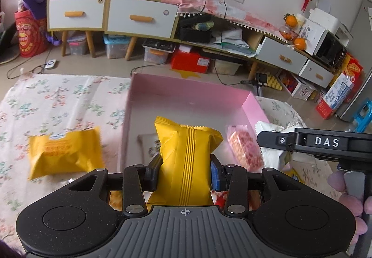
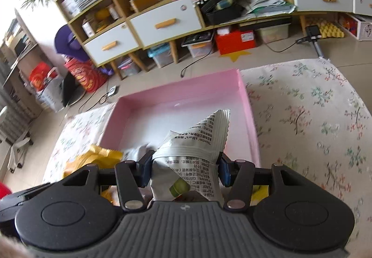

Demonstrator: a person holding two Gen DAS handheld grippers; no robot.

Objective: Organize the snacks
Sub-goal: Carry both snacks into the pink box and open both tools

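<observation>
Both claws (image 1: 184, 173) (image 2: 184, 170) clamped, loaded.

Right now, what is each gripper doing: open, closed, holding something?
Left gripper: closed on a yellow snack packet.
Right gripper: closed on a white printed snack packet.

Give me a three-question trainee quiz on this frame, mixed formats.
1. True or false: the left hand-held gripper is shut on a yellow packet.
2. What does the right hand-held gripper hold? A) white packet B) orange C) fan
3. Fill in: a second yellow packet lies on the floral cloth, ____ the pink box.

Key: 1 true; 2 A; 3 outside.
</observation>
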